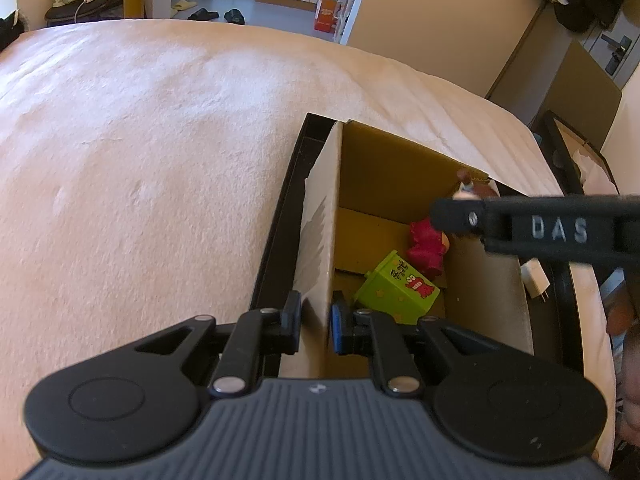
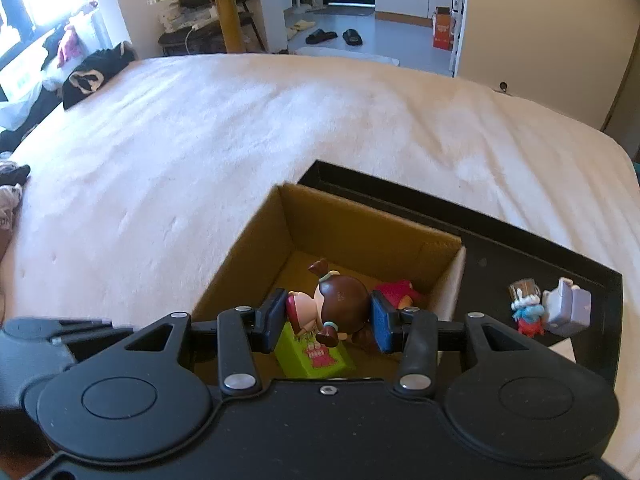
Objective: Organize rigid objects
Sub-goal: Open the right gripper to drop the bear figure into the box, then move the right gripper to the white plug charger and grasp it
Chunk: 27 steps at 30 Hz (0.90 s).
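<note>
An open cardboard box [image 2: 360,224] stands in a black tray [image 2: 520,248] on the bed. My left gripper [image 1: 316,320] is shut on the box's left wall [image 1: 320,240], one pad on each side. My right gripper [image 2: 326,316] is shut on a brown-haired doll figure [image 2: 340,300], which hangs tilted over the box's inside. On the box floor lie a green toy carton [image 2: 316,356] and a red figure [image 2: 398,294]. In the left wrist view the green carton [image 1: 400,288] and red figure [image 1: 428,248] sit below one of the right gripper's fingers [image 1: 456,216].
A small blue-and-red figure [image 2: 528,312] and a lavender toy [image 2: 568,308] stand in the tray to the right of the box. A white charger plug [image 1: 534,280] lies there too. The pale bedspread [image 2: 240,140] stretches left and beyond. Dark clothes [image 2: 88,76] lie at its far left edge.
</note>
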{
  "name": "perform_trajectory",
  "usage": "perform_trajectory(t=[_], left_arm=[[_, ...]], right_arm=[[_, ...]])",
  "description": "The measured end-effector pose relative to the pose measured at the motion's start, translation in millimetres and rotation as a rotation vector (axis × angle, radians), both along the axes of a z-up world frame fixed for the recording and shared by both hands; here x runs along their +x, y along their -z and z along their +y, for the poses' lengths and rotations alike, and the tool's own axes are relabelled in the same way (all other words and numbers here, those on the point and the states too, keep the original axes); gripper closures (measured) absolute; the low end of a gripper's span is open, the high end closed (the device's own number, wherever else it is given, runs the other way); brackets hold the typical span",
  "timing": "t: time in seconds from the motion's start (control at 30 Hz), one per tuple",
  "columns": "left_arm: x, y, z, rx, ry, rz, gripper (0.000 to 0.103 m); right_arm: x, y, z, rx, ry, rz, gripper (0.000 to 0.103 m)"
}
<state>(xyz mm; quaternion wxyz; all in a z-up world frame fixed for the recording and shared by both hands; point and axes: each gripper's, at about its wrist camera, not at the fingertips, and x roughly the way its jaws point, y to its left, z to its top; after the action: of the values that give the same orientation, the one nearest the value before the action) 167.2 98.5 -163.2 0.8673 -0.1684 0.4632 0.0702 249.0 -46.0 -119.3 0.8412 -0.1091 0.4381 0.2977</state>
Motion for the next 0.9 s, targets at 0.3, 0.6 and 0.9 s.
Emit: perform_trajectory(t=[0.3,0.6,0.9], left_arm=[[0.6,1.0,-1.7,0.008,0.006,0.008,0.089],[-1.8,-4.4,-2.4,0.025,-0.009,0.008,0.088],[-0.9,-10.0,-9.1,0.069,-0.012,0.027,0.085]], right_arm=[[7.6,-16.9,-18.8,0.048,0.05,-0.019,0.054],[5.0,-28.1,-58.0,0.058,0.074,-0.06,0.05],[8.5,-25.5,-105.7,0.057,0.104,-0.079,0.047]])
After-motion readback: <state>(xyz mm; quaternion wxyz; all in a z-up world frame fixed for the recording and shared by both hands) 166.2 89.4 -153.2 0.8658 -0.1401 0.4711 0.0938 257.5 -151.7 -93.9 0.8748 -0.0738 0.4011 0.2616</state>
